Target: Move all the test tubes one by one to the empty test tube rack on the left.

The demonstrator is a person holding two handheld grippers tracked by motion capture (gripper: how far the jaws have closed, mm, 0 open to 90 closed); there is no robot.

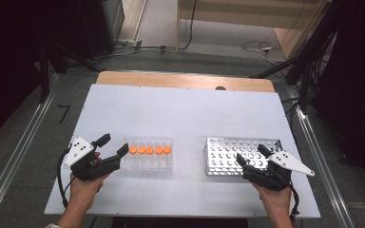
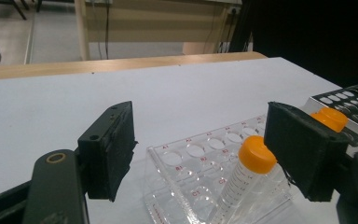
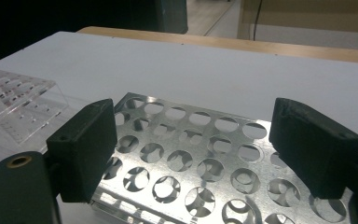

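Orange-capped tube stands upright, cap up, between the left gripper's wide-apart fingers, untouched; right gripper gapes empty.

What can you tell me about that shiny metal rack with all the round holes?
The metal rack is a low box of bright sheet metal lying flat on the white table, to the right of the clear plastic rack and apart from it. Its top plate is punched with rows of round holes, with a second holed plate visible beneath. Every visible hole is empty. The right gripper hovers over its near right part with jaws open; whether it touches the rack cannot be told.
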